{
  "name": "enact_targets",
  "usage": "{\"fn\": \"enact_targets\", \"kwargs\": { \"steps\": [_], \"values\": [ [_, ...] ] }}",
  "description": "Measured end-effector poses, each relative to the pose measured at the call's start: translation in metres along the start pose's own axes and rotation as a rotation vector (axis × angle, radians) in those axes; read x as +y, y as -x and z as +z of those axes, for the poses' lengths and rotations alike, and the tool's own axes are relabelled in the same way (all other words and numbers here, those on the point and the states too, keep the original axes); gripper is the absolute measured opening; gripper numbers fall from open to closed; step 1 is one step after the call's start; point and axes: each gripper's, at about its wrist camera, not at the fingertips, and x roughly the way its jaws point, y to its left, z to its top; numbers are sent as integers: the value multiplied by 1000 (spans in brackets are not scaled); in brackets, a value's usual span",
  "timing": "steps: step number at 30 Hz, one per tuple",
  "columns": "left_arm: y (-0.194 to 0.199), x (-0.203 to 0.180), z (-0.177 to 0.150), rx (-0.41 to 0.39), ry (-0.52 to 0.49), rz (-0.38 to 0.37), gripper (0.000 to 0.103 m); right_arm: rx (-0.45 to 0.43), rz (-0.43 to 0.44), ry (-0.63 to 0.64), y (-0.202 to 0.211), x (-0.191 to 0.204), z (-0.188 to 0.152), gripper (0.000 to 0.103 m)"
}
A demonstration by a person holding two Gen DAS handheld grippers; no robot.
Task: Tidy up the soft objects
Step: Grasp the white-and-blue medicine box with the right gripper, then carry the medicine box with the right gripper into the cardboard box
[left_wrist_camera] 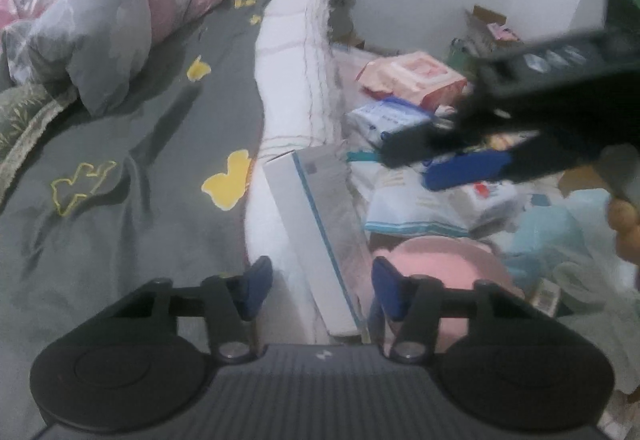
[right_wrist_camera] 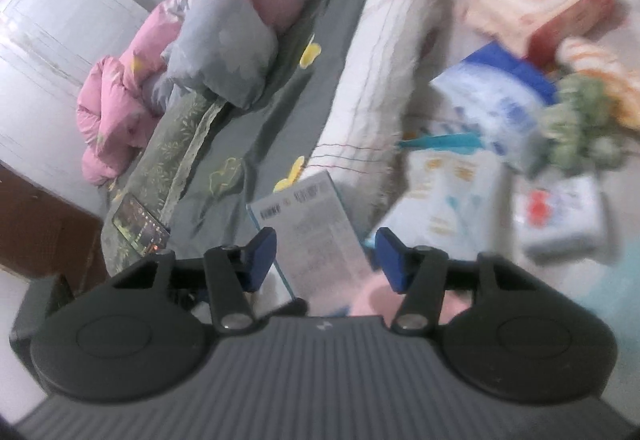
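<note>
The round pink plush cushion (left_wrist_camera: 440, 264) lies on the floor beside the bed (left_wrist_camera: 160, 160) — soft, light, squashy; pinch its edge. Left gripper (left_wrist_camera: 322, 288) and right gripper (right_wrist_camera: 326, 260) jaws stand apart, empty.

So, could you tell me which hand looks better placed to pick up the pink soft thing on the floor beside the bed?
Probably the left. The pink soft thing lies just past the left gripper, by its right finger. The right gripper hangs farther out over the packages. Both grippers' fingers stand apart and hold nothing.
</note>
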Motion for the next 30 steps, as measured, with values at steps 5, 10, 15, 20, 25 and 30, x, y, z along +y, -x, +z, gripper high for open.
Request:
{"fn": "enact_targets", "kwargs": {
  "steps": [5, 10, 15, 20, 25, 30],
  "values": [
    [-13, 2, 5, 1, 5, 14, 47, 40, 3, -31, -43, -8, 19, 55],
    [-16, 9, 5, -7, 25, 1, 40, 78, 38, -103, -70, -24, 24, 55],
    [-9, 14, 3, -30, 19, -19, 38, 116, 109, -129, -68, -22, 20, 55],
    [3, 18, 4, -61, 11, -6, 36, 133, 157, -105, -65, -4, 16, 56],
    [-1, 28, 5, -28, 53, -17, 41, 119, 132, -72, -68, 6, 15, 56],
    [-6, 31, 7, -6, 53, -13, 46, 144, 118, -131, -81, -7, 9, 54]
  ]
}}
